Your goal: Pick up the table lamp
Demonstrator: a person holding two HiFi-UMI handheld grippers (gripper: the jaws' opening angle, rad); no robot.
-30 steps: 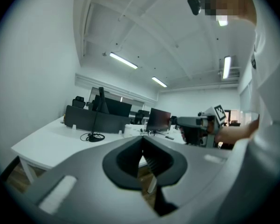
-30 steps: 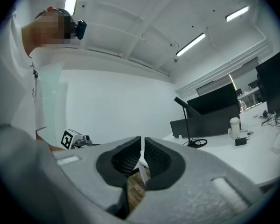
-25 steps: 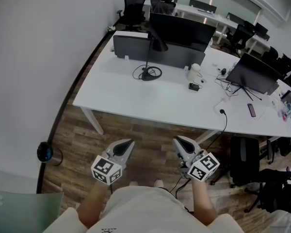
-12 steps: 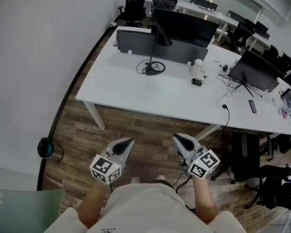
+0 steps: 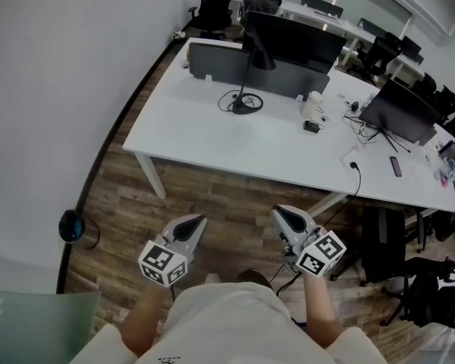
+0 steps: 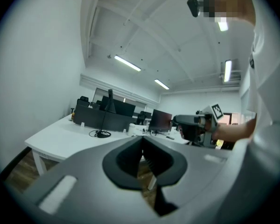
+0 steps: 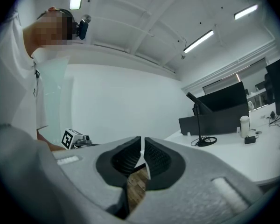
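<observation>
The table lamp [image 5: 247, 101] is black, with a thin pole, a round base ringed by its cable, and a tilted head. It stands at the far side of the white desk [image 5: 212, 139]. It also shows small in the left gripper view, lamp [image 6: 102, 125], and in the right gripper view, lamp [image 7: 200, 125]. My left gripper [image 5: 197, 224] and right gripper [image 5: 280, 217] hover over the wooden floor, well short of the desk. Both are shut with nothing between the jaws, as seen close up on the left gripper [image 6: 142, 143] and the right gripper [image 7: 143, 144].
A grey partition [image 5: 220, 63] and dark monitors [image 5: 292, 40] stand behind the lamp. A white bottle [image 5: 313, 105], cables and another monitor [image 5: 398, 116] lie to the right. The desk leg [image 5: 149, 177], a round bin [image 5: 73, 227], a wall at left, and a black bag [image 5: 384, 250] border the floor.
The desk and lamp have slid down and right in the head view as the person walks closer. Both grippers have come forward with the body, still shut and empty.
</observation>
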